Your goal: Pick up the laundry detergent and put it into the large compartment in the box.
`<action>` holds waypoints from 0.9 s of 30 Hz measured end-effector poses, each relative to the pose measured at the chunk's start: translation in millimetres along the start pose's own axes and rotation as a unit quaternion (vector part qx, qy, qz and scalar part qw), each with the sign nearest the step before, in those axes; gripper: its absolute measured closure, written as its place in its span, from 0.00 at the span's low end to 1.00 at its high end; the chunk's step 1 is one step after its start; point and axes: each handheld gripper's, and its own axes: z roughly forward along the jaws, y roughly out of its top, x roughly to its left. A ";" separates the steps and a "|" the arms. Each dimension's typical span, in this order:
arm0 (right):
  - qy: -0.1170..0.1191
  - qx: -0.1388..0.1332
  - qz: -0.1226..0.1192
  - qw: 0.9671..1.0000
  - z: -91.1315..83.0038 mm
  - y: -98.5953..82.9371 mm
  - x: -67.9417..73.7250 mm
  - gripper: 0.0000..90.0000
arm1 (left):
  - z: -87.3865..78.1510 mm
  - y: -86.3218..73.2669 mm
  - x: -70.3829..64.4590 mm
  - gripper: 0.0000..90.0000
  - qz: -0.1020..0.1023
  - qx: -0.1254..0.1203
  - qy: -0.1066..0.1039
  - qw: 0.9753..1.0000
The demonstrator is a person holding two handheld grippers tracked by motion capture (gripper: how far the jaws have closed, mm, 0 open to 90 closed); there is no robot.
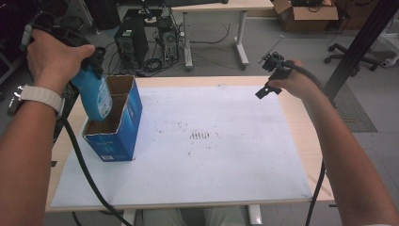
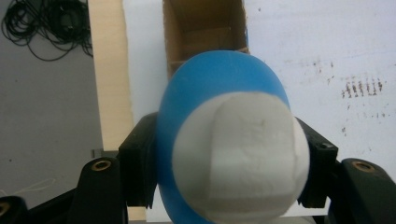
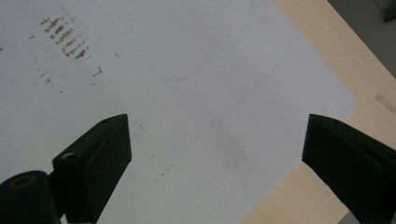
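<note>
Blue bottle held over the open box, partly lowered; placement not complete.

The left tool (image 2: 224, 158) is clamped on the blue bottle (image 1: 94, 92), jaws pressing its sides just below the white cap (image 2: 240, 156). The bottle hangs tilted over the near compartment of the blue cardboard box (image 1: 120, 129), which stands upright at the left of the surface (image 1: 211, 141); the bottle's lower end appears to be at or just inside the opening, though whether it touches the cardboard cannot be determined. Judgement: the pick-up is done; lowering the bottle fully into the compartment and releasing it remain. The right tool (image 3: 215, 154) is spread wide, holds nothing, and hovers above the far right part of the surface, well apart from the box.
</note>
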 end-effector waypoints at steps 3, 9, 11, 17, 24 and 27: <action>0.000 0.000 0.000 1.000 0.7 0.3 0.2 0.09 | 9.1 -1.6 0.7 0.42 0.000 0.001 -0.002 1.000; 0.000 0.002 -0.001 1.000 1.6 0.4 0.7 0.09 | 26.7 -5.0 2.2 0.42 0.004 0.003 -0.005 1.000; 0.000 0.002 0.000 1.000 2.0 -0.1 0.5 0.09 | 33.1 -6.4 2.7 0.42 0.005 0.002 -0.006 1.000; 0.002 0.003 0.002 1.000 4.4 -2.2 0.0 0.09 | 52.0 -9.2 3.5 0.42 0.006 0.009 -0.007 1.000; 0.002 0.006 0.004 1.000 6.8 -2.9 -0.8 0.09 | 70.0 -12.6 3.5 0.42 0.000 0.009 -0.010 1.000; 0.002 0.008 0.004 1.000 8.0 -2.6 -0.6 0.09 | 77.3 -13.9 2.6 0.42 -0.001 0.008 -0.010 1.000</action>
